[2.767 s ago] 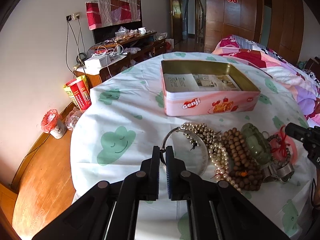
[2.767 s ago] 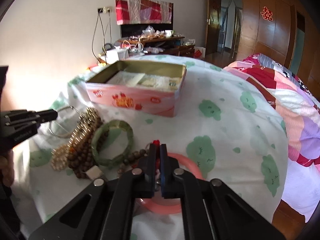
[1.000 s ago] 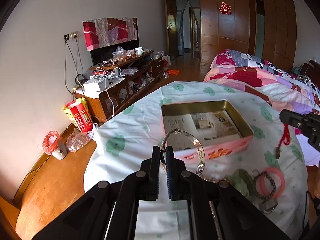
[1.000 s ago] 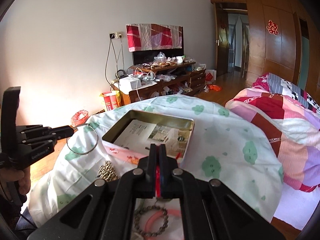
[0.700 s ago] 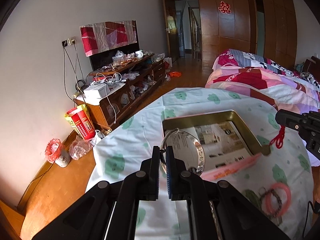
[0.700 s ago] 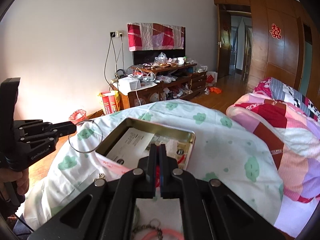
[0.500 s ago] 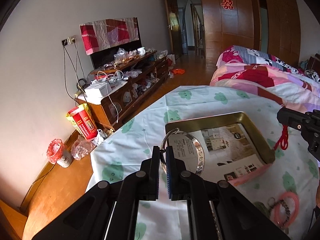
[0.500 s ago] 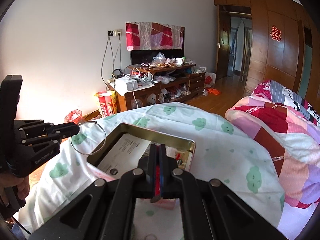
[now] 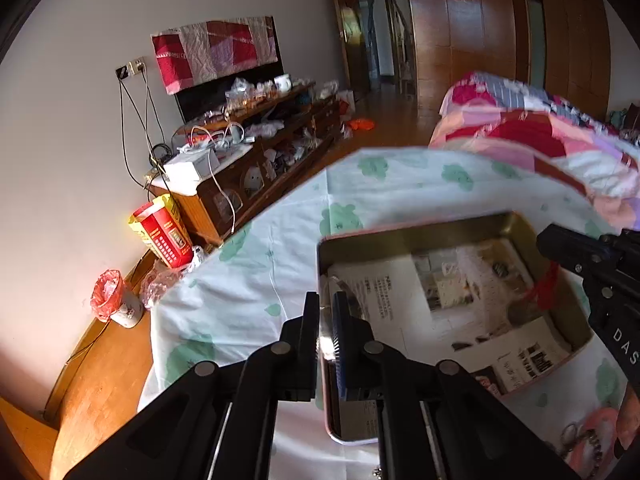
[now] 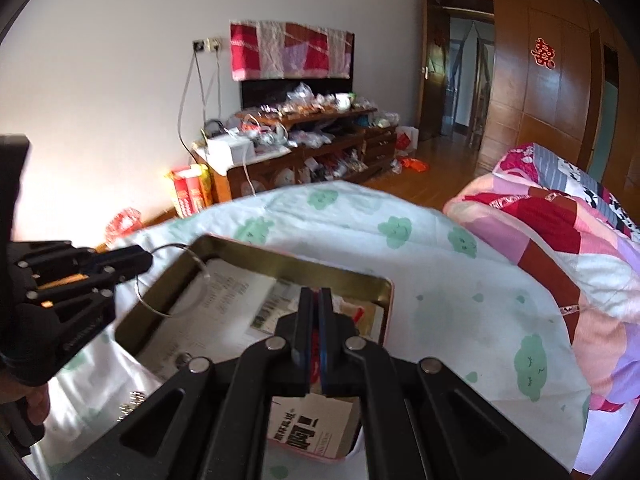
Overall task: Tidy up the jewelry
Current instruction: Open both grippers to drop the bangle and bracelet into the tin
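An open tin (image 9: 420,222), pink outside and gold inside with printed paper in the bottom, stands on the cloud-print tablecloth. My left gripper (image 9: 326,300) hangs over the tin's left edge. Its jaws are opening a crack, and the thin silver bangle (image 9: 354,303) is still pinched between the pads. In the right wrist view the bangle (image 10: 203,274) dangles from the left gripper (image 10: 148,258) into the tin (image 10: 296,266). My right gripper (image 10: 316,292) is shut on a red cord charm (image 10: 317,336) above the tin's right half. The left wrist view shows that gripper (image 9: 540,238) with the cord (image 9: 545,280) hanging below it.
A pink bangle with a bead bracelet (image 9: 588,432) lies on the cloth near the tin's front right corner. Pearl beads (image 10: 130,400) lie at its front left. A quilted bed (image 10: 560,232) borders the table on the right. A cluttered wooden cabinet (image 9: 248,176) stands beyond the table's far left edge.
Both grippers have carried their pieces up from the jewelry pile, then forward and down. The bangle and the red cord now hang over the tin's inside.
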